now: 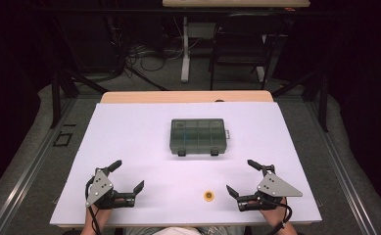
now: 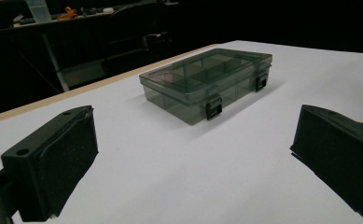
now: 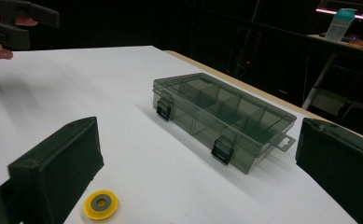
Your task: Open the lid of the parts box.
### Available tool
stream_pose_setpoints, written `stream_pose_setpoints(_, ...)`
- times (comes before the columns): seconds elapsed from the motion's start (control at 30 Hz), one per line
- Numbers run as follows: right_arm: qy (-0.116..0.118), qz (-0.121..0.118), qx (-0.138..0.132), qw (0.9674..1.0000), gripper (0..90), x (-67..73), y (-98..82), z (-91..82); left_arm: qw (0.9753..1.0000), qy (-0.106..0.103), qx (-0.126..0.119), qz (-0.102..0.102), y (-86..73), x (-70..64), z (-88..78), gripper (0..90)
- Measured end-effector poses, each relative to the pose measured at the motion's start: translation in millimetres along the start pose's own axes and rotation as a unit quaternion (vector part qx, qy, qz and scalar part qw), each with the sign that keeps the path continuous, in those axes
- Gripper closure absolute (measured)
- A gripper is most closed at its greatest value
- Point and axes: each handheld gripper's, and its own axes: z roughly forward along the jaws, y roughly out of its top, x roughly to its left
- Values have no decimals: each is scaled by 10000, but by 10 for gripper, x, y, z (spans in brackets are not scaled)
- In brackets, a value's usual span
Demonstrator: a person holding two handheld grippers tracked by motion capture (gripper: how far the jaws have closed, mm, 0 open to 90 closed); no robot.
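Note:
A smoky clear compartment box (image 1: 198,136) lies shut on the white table, its two black latches toward me; it also appears ahead in the left gripper view (image 2: 209,81) and the right gripper view (image 3: 223,119). A small yellow disc with a grey centre (image 1: 208,196) lies near the front edge, close to the right gripper's left jaw (image 3: 101,204). My left gripper (image 1: 128,176) rests at the front left, jaws wide apart and empty. My right gripper (image 1: 240,177) rests at the front right, open and empty too.
The white mat (image 1: 129,127) covers a wooden table whose far edge (image 1: 188,96) shows. Beyond it stand a dark chair (image 1: 239,44) and a desk leg (image 1: 184,49) with cables on the floor.

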Motion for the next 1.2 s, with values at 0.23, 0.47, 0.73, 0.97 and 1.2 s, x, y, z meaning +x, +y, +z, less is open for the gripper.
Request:
stream_pose_setpoints(0.23,3,3,26,10000,0,4,7,16,9999,-108,40,-90,0,-6,-3,0)
stream_pose_setpoints(0.47,-23,-11,79,10000,0,6,6,36,9999,-85,42,-94,2,0,-13,0)
stream_pose_setpoints(0.73,3,-19,118,9999,0,6,1,45,9999,-97,58,-73,5,-5,-24,0)
stream_pose_setpoints(0.97,3,-25,138,9999,0,18,2,27,9998,-142,108,-52,2,-4,13,0)
stream_pose_setpoints(1.2,-21,-28,153,9999,0,14,-2,24,9998,-171,92,-31,8,-7,16,0)
